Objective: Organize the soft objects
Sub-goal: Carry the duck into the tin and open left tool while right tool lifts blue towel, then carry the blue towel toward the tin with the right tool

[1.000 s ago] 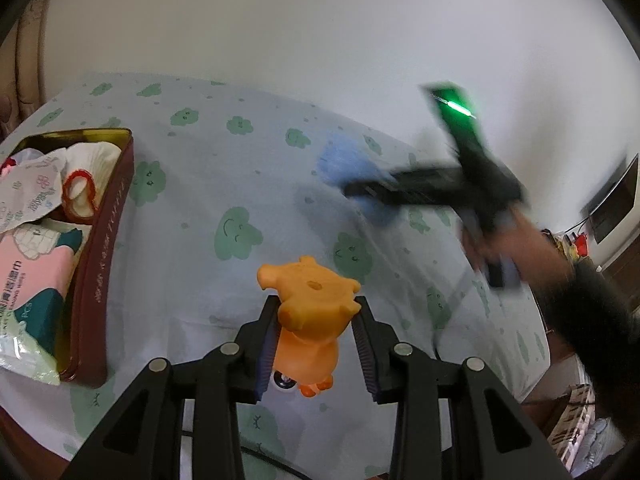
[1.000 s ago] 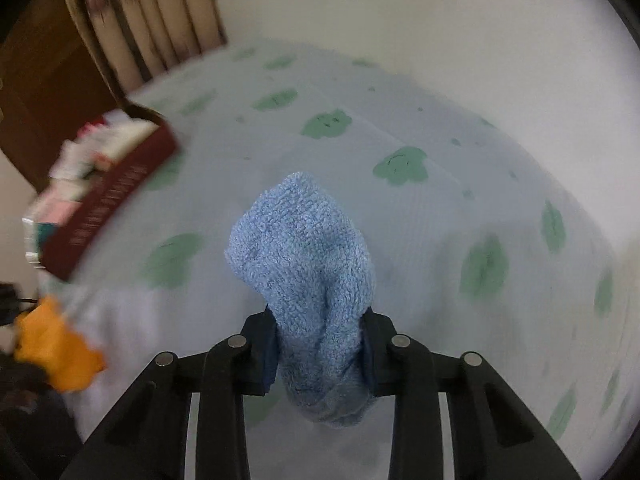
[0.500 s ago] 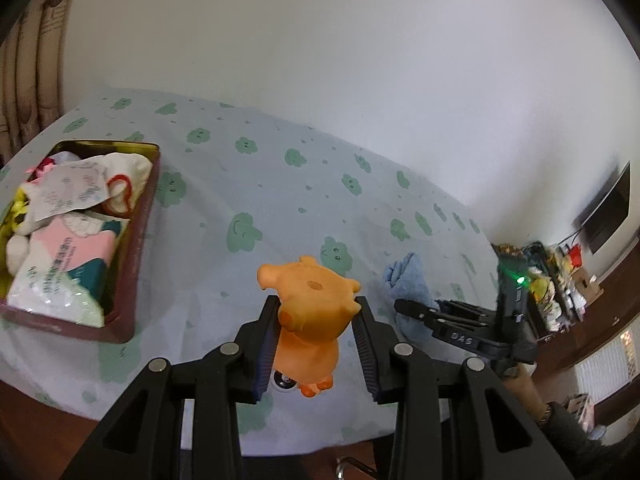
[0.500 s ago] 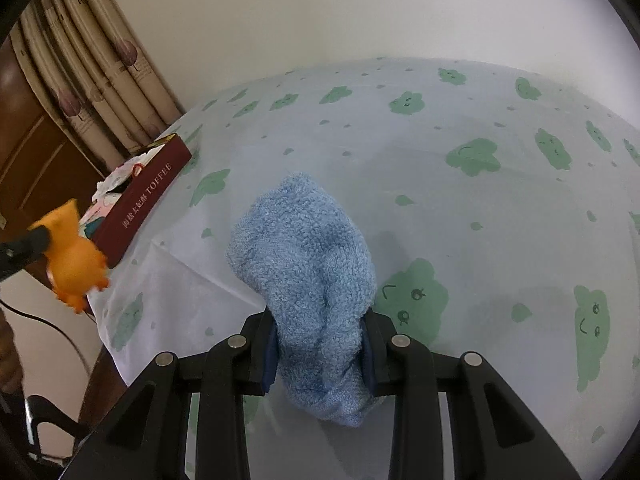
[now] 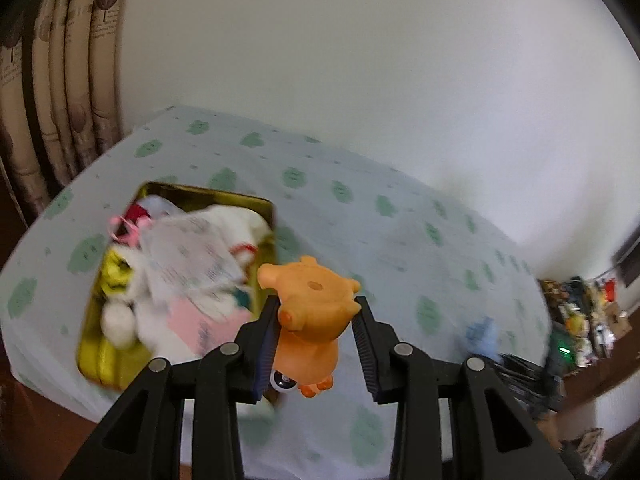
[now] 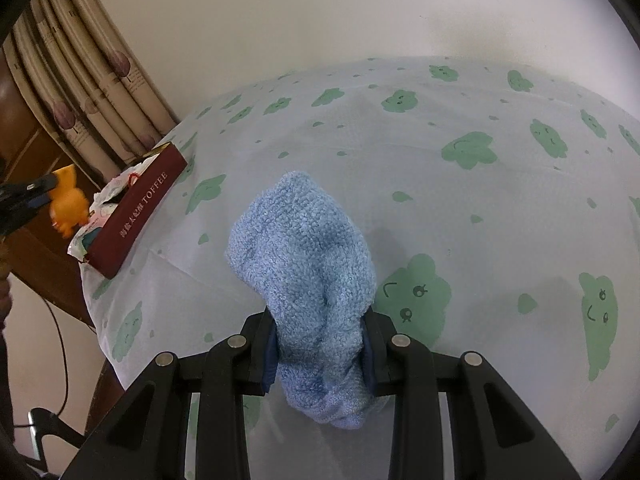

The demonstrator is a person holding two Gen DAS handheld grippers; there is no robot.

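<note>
Between left gripper fingers — orange squishy toy; right gripper — fluffy blue towel.

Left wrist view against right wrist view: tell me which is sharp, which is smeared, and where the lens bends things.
Left wrist view: motion blur smears the tin and its contents, while the orange toy in the left gripper stays fairly crisp. Right wrist view: sharp, with the blue cloth's weave and the tin's TOFFEE lettering readable. Both views: fisheye bulges the tablecloth, and dark corners frame the picture.
</note>
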